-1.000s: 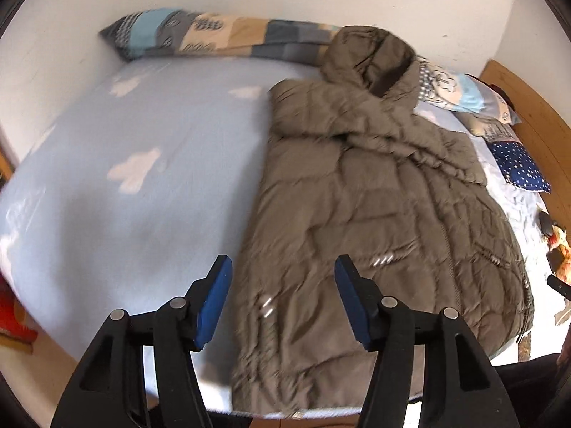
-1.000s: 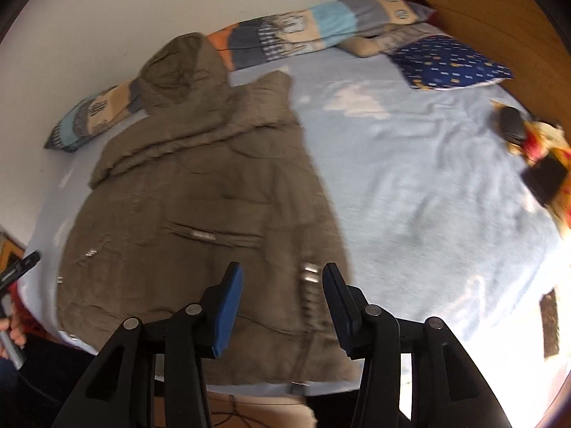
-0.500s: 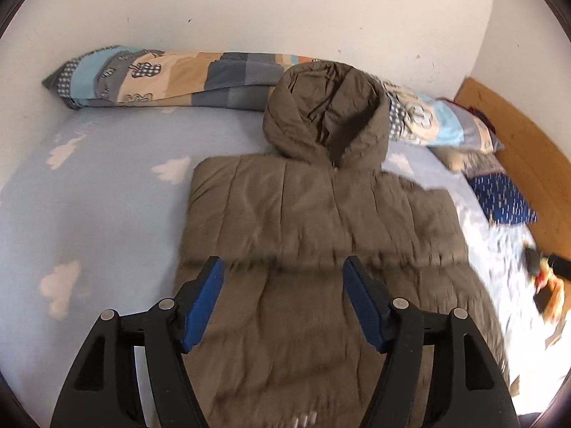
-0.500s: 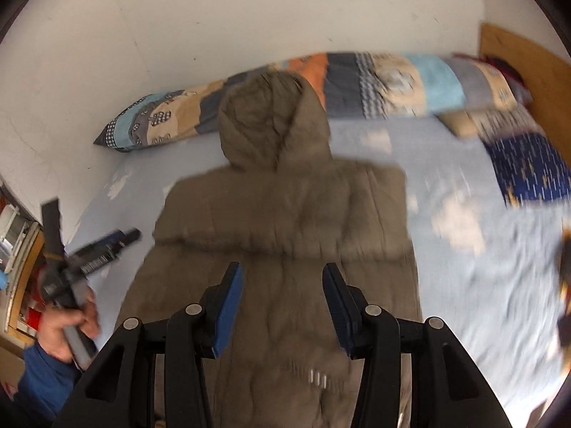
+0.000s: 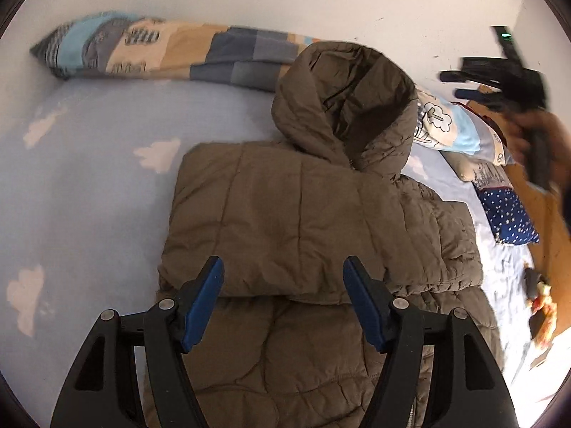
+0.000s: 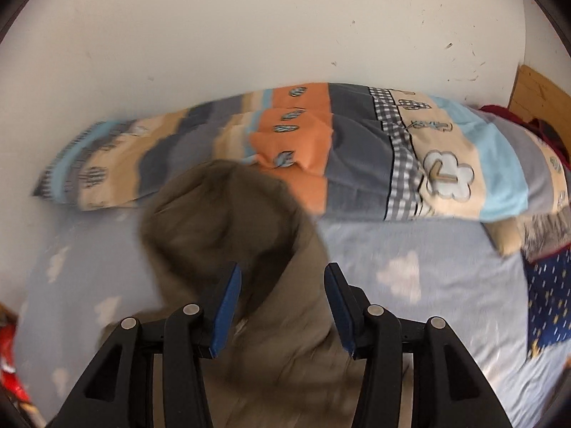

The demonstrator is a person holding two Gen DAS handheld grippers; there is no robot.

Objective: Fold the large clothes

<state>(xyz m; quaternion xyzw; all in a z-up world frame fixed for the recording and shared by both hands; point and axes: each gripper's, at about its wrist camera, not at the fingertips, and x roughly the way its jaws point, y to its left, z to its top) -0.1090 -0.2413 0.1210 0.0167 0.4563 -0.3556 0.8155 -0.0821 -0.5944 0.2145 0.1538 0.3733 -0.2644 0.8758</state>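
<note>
A brown hooded puffer jacket (image 5: 303,214) lies flat on the bed, its sleeves folded across the chest and its hood (image 5: 342,100) pointing at the wall. My left gripper (image 5: 282,264) hovers over the jacket's middle, open, with nothing between its blue pads. My right gripper (image 6: 282,271) hangs above the collar just below the hood (image 6: 221,221), open and empty, and the picture is blurred by motion. The left wrist view also catches the right gripper (image 5: 450,83) as a dark blur in a hand at the upper right.
The light blue cloud-print sheet (image 5: 89,178) lies bare left of the jacket. A patchwork quilt roll (image 6: 357,149) runs along the white wall. A navy dotted pillow (image 5: 506,217) and a wooden headboard (image 5: 549,242) are at the right, with small items (image 5: 539,296) near the bed's right edge.
Both grippers have travelled from the jacket's hem towards the hood, the right one much farther and faster. The left jaws stand a little wider. The jacket has not moved.
</note>
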